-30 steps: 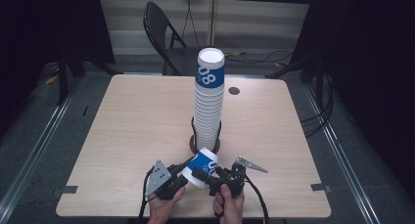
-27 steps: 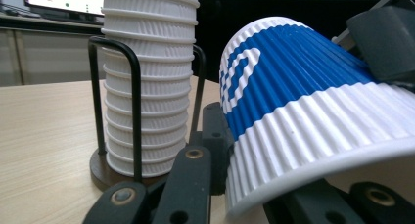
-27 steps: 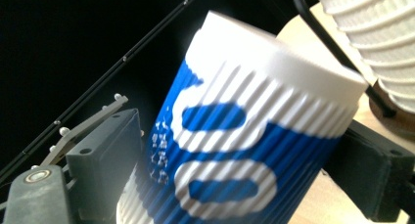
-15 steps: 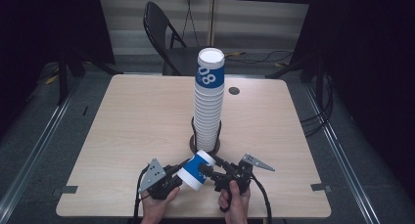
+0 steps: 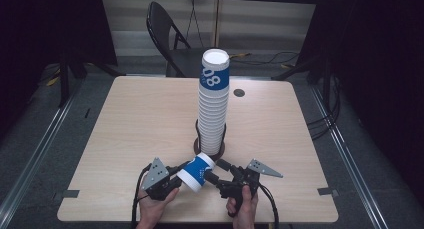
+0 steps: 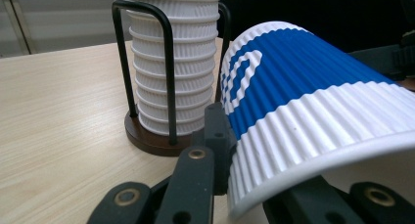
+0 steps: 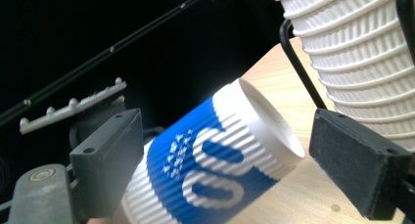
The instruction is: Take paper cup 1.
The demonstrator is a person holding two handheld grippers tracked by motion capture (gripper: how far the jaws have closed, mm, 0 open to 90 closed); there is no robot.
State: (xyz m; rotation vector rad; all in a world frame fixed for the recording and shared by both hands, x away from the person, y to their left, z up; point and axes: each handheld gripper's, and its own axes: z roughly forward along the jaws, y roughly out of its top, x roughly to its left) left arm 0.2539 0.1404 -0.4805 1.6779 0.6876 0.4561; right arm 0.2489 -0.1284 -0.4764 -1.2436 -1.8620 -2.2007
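The left gripper (image 5: 172, 175) has its jaws clamped on the rim of one loose cup (image 5: 196, 171), tipped on its side near the table's (image 5: 125, 124) front edge. The right gripper (image 5: 216, 172), jaws apart, has drawn back off it since half a second ago (barely clear). One tall cup stack (image 5: 214, 104) stands mid-table in one wire holder (image 5: 198, 136).

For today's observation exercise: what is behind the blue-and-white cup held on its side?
Behind the held cup rises a tall stack of cups in a black wire holder with a round base. The held cup covers part of that base.
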